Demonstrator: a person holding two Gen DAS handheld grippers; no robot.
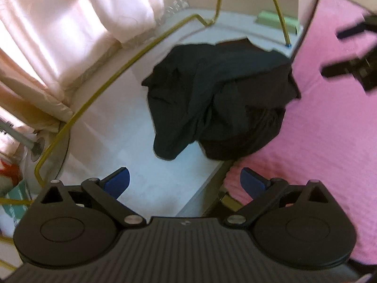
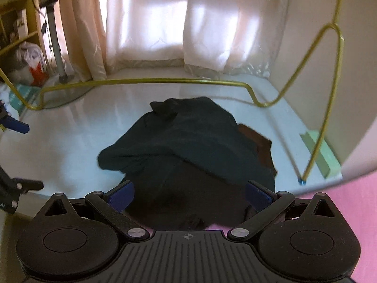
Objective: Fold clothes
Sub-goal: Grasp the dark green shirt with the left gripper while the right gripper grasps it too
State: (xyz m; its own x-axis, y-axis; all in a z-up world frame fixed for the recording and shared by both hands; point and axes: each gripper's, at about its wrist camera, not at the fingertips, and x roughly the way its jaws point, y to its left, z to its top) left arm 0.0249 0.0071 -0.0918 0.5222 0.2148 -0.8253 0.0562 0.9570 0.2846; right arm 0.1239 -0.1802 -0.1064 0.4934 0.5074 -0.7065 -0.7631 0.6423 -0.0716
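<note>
Fingers on both grippers are spread wide, nothing between the pads. Left gripper (image 1: 185,181) hangs over the near edge of the white desk (image 1: 113,122), its right blue pad (image 1: 253,181) over the pink bedspread (image 1: 334,122), its left pad (image 1: 117,181) over bare desk. Not touching anything.

Right gripper (image 2: 189,197) sits low, just in front of the clothes (image 2: 188,155); its fingers bracket the near end of the pile, but contact cannot be told from this view. In the left wrist view the right gripper (image 1: 344,52) shows at upper right, over the bedspread, blurred, fingers apart. In the right wrist view the left gripper (image 2: 17,153) shows at the far left edge, also apart.

Clothes (image 1: 219,99): one crumpled dark heap, black or very dark green, unfolded. It lies mostly on the desk, with its right side draped over the desk edge onto the bedspread. A brownish piece (image 2: 256,143) pokes out from under the heap on its far right side.

Gold wire frame (image 1: 117,75) runs along the far and left edges of the desk and loops upward at the far corner; one leg ends in a blue tip (image 1: 288,45) on the desk near the wall. Green block (image 1: 275,21) lies against the wall behind that leg. Curtain (image 2: 188,23) hangs behind the desk, backlit. Clutter at far left is too blurred to identify.
</note>
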